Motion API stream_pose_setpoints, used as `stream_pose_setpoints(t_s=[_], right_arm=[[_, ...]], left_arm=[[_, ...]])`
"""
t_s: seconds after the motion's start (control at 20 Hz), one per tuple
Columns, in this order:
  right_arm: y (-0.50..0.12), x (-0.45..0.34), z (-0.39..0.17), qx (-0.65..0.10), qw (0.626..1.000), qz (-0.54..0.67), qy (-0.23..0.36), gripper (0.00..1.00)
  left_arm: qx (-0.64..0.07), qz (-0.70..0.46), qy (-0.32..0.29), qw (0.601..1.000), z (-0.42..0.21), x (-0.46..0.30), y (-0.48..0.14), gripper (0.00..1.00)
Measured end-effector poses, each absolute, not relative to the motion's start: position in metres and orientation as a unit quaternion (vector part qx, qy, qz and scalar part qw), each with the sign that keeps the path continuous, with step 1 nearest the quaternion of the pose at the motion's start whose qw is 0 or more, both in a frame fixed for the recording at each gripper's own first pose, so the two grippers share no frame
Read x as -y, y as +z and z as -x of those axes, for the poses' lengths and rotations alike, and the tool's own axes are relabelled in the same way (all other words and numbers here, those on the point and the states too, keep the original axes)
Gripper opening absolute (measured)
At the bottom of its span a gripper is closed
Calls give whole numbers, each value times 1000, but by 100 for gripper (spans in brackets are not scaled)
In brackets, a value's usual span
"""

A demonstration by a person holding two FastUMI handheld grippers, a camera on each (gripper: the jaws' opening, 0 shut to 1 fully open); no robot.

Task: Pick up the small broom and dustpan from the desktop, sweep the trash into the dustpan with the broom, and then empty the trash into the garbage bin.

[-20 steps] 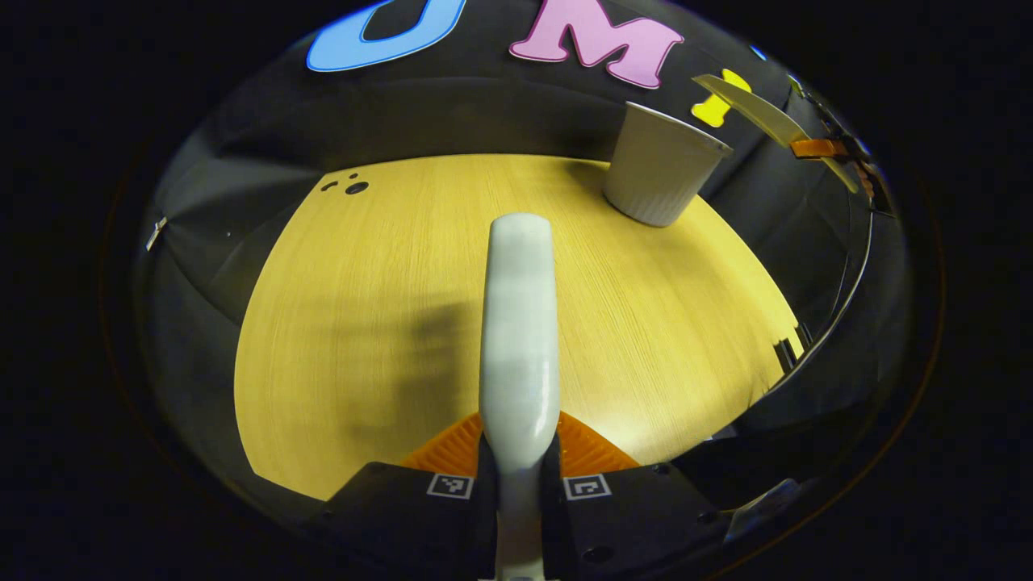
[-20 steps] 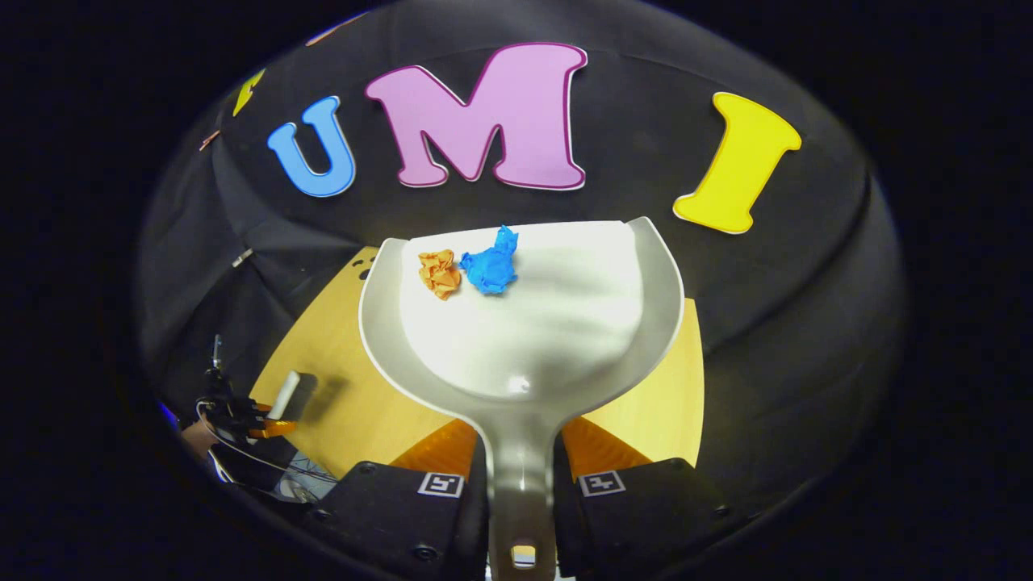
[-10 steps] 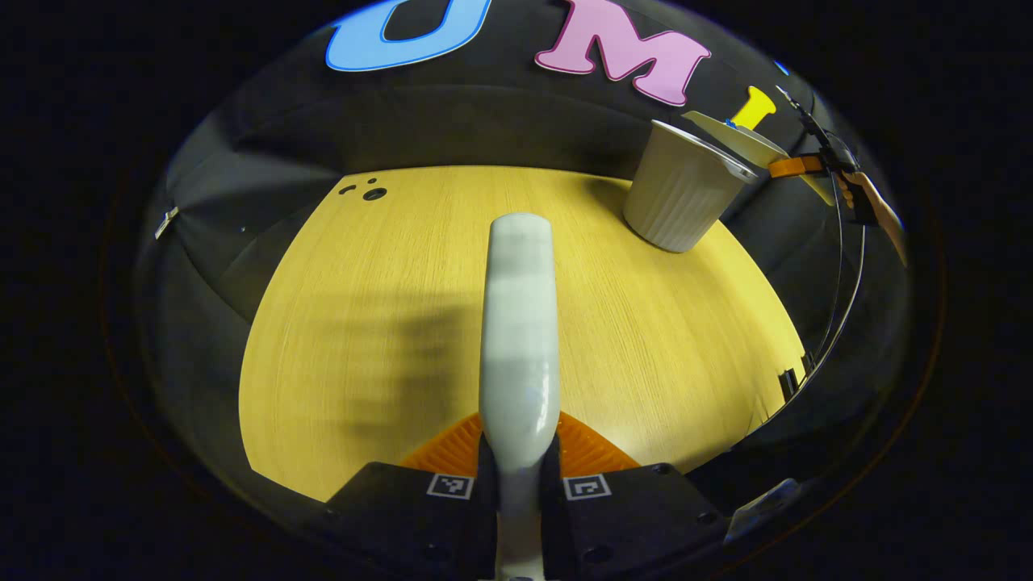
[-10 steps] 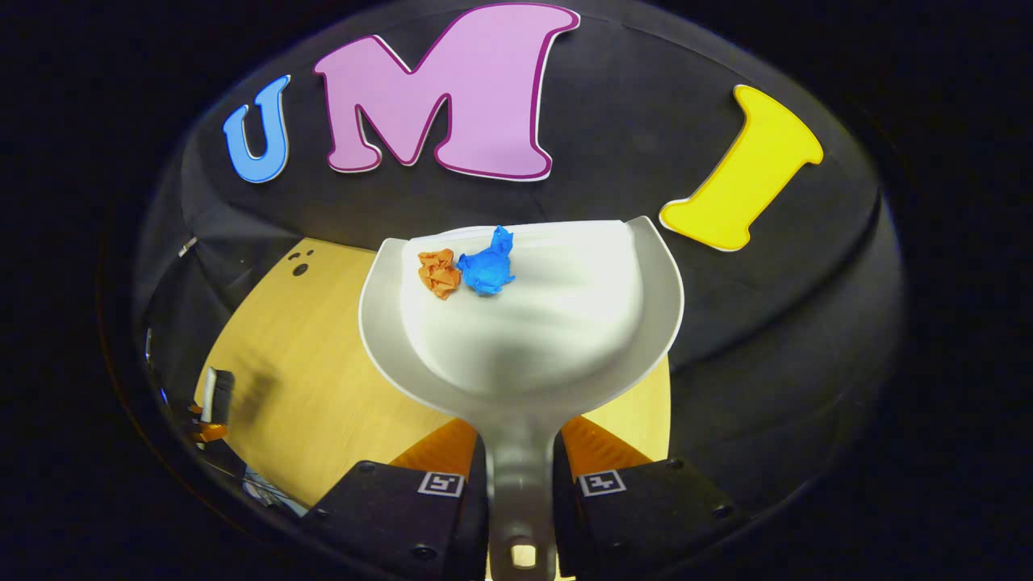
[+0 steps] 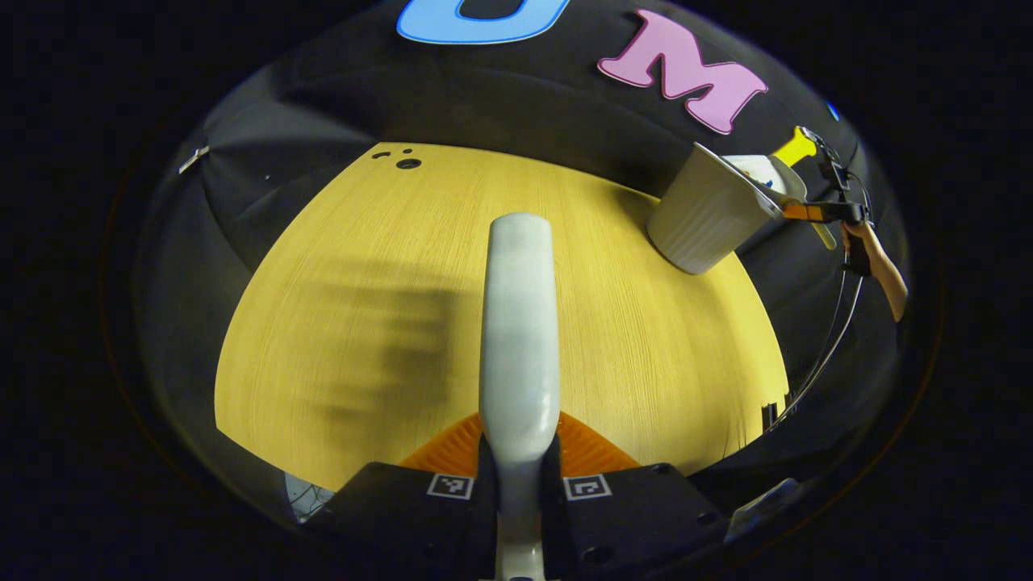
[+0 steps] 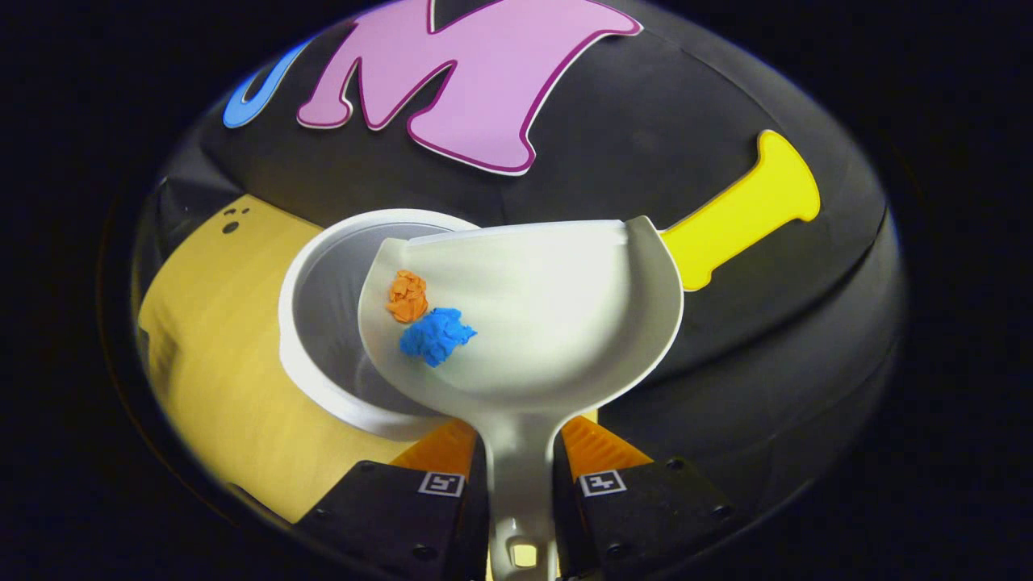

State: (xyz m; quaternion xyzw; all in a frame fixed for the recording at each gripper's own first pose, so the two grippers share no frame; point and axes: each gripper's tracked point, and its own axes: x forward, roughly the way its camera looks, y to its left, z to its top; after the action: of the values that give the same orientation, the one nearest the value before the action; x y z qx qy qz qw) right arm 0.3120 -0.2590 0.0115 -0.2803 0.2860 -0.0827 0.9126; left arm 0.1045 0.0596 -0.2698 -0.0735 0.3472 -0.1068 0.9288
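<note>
Right gripper view: right tongs (image 6: 520,484), both fingers clamped on the handle of the dustpan (image 6: 549,323). The pan extends straight ahead of the tongs, tilted toward their left, its left edge overlapping the open mouth of the garbage bin (image 6: 323,323). Two items lie inside the pan near its left wall: orange paper wad (image 6: 407,295), farther from the tongs; blue paper wad (image 6: 436,335), just nearer, the two touching or almost so. The bin stands on the counter (image 6: 210,355), ahead and left of the tongs.

Left gripper view: left tongs (image 5: 519,476), both fingers closed on the handle of the broom (image 5: 519,323), which projects forward above the counter (image 5: 339,266). The bristles are hidden from sight. Garbage bin (image 5: 706,218) stands well ahead and to the right of these tongs, near the counter's far edge. The dustpan (image 5: 767,173) sits over the bin's rim, with a hand (image 5: 884,270) behind it.
</note>
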Motion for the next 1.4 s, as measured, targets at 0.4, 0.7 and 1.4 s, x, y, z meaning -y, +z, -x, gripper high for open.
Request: stream_pose_setpoints(t_s=[0.4, 0.7, 1.4], right_arm=[[22, 268, -319, -203, 851, 457, -159, 37], [43, 261, -322, -144, 789, 567, -189, 36], [63, 242, -323, -74, 675, 712, -179, 36]], left_arm=[[-370, 93, -102, 919, -96, -68, -287, 26], [-387, 74, -86, 915, -95, -82, -300, 26], [-394, 107, -76, 910, -94, -88, -312, 27]])
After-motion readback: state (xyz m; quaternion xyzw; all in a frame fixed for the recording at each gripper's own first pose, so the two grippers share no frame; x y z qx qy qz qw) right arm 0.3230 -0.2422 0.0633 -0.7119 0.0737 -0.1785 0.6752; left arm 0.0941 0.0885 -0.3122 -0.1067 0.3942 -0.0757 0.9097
